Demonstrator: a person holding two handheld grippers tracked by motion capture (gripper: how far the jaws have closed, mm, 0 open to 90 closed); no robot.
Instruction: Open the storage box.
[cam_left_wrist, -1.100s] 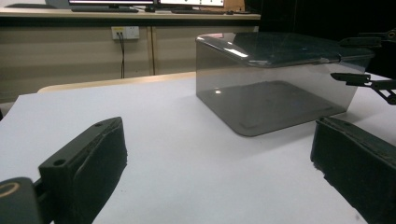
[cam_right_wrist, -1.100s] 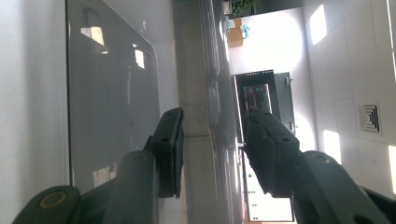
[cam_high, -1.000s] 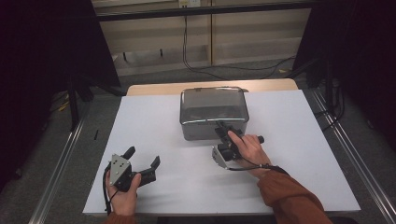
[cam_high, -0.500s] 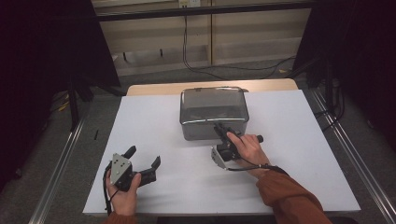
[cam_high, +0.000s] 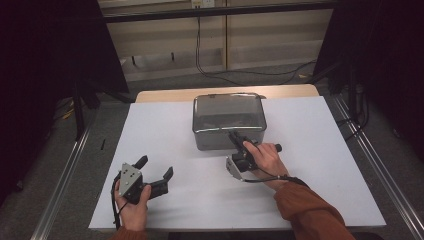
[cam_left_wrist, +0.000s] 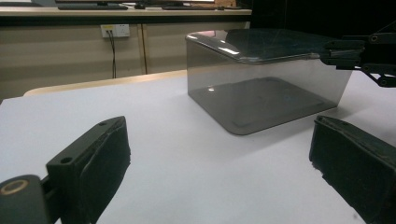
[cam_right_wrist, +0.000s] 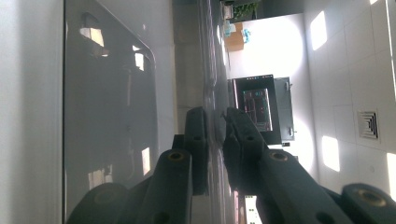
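Note:
A smoky translucent plastic box (cam_high: 220, 136) with a clear lid (cam_high: 227, 107) stands at the back middle of the white table (cam_high: 150, 130). My right gripper (cam_high: 234, 137) lies turned on its side at the box's front edge. In the right gripper view its jaws are pinched on the lid's thin rim (cam_right_wrist: 212, 70), next to the box wall (cam_right_wrist: 107, 116). My left gripper (cam_high: 156, 166) rests low at the table's front left, held by a hand. It is open and holds nothing, with the box (cam_left_wrist: 266, 93) well ahead of it (cam_left_wrist: 219, 135). The right gripper (cam_left_wrist: 337, 52) shows there at the lid's corner.
Metal rails (cam_high: 65, 175) run along both sides of the table. A wooden strip (cam_high: 225, 93) borders its far edge. Cables (cam_high: 200, 55) hang on the wall behind. Bare white surface lies between the two grippers and right of the box.
The right gripper has edged slightly left along the box's front rim. The left gripper has hardly moved.

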